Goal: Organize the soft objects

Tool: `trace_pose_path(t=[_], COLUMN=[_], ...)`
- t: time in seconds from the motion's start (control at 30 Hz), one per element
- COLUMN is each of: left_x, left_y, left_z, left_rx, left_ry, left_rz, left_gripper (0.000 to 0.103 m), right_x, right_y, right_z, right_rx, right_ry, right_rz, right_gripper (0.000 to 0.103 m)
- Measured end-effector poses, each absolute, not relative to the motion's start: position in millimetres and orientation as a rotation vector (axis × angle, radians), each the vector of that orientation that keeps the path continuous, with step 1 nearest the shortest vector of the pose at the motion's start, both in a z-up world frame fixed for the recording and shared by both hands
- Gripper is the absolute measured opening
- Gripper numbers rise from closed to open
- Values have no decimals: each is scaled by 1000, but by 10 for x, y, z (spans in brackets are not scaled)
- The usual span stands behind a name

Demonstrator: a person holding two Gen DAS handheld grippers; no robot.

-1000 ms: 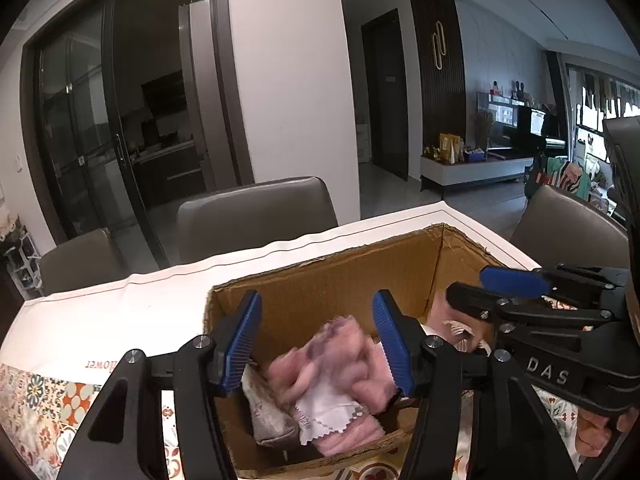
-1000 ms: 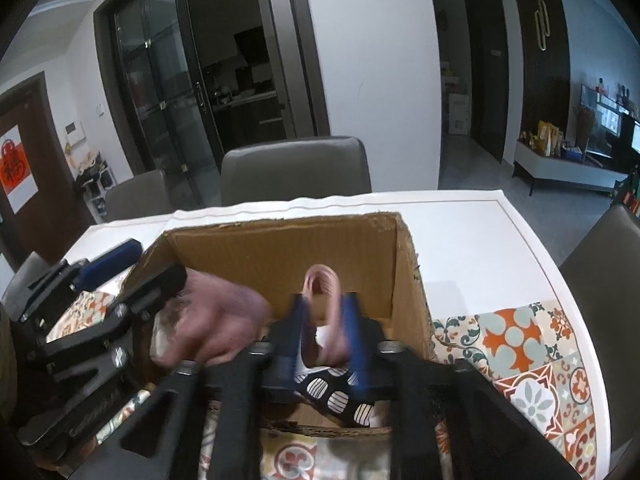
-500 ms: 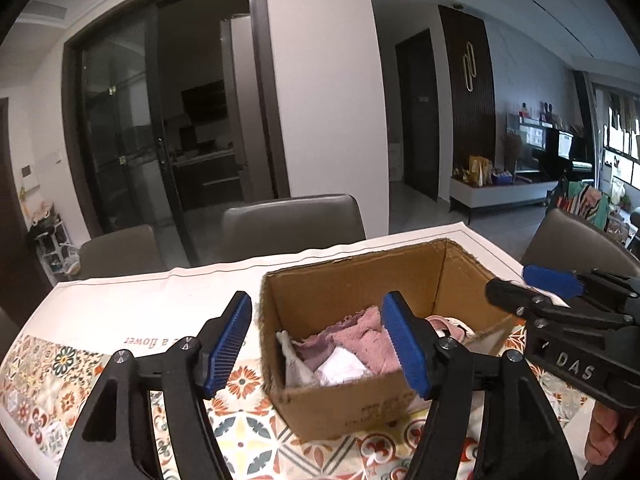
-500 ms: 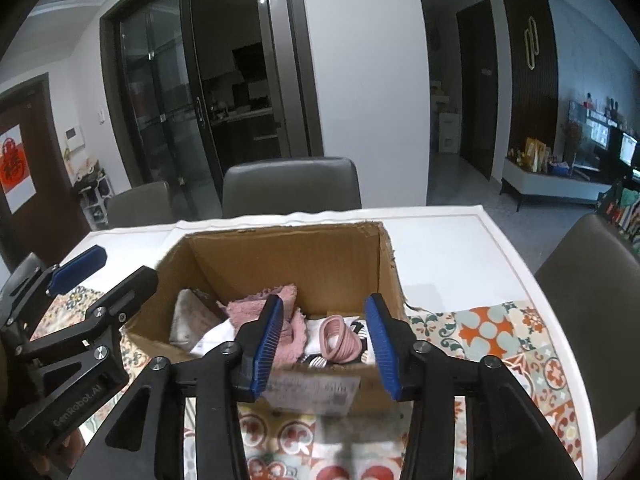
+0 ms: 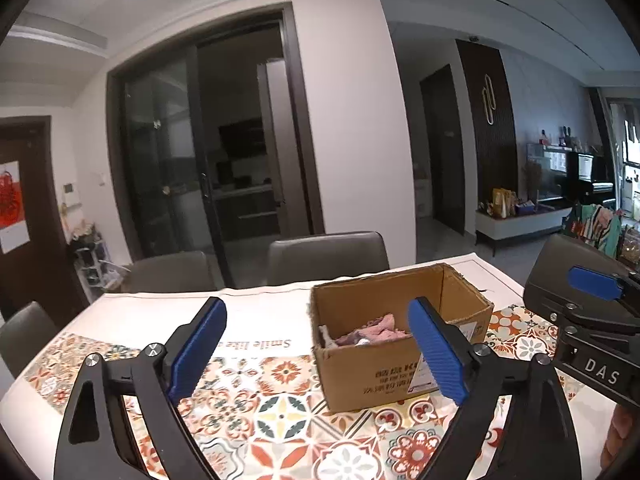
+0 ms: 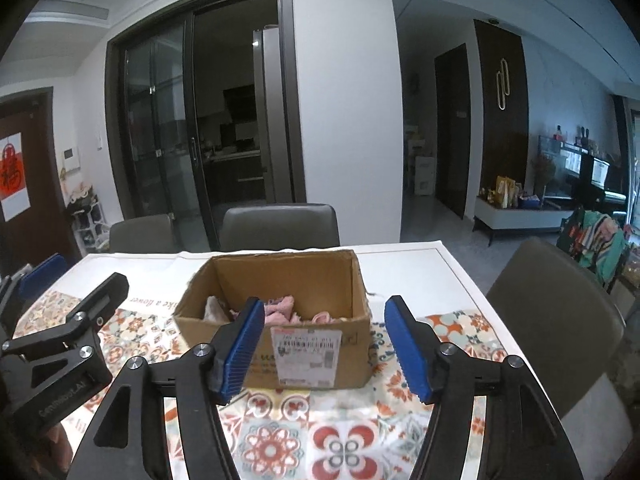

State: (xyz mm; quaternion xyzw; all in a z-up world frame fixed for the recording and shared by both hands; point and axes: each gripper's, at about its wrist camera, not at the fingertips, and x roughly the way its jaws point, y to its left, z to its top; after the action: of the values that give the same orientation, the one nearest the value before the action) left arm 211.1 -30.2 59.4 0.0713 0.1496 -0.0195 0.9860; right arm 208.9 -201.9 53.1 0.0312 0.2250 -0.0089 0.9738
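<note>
Both tools are empty. Going left to right: the left hand-held gripper has its jaws opening wide, nothing between them; the cardboard box on the counter holds the pink soft cloths; the right hand-held gripper is opening, also empty. No loose items show outside; the sorting looks nearly finished.

left tongs — black frame, ribbed blue pads, silver screws | right tongs — same, "DAS" lettering

Left claw opening, empty, before cardboard box.
</note>
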Motion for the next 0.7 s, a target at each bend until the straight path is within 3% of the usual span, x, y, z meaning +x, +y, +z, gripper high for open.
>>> trace_pose_path(t=[0.13,0.7], left_x=[1848,990], left_y=[-243,-170], left_z=[601,548], left_rx=[125,98], left_ry=[303,283], left_rz=[-34,-47], left_gripper=[94,94], right_x=[1810,912], right_y=[-1992,-1939], right_z=[543,500], right_rx=[53,49], right_ry=[448,415], right_rz=[-29,-16], right_gripper=[69,69])
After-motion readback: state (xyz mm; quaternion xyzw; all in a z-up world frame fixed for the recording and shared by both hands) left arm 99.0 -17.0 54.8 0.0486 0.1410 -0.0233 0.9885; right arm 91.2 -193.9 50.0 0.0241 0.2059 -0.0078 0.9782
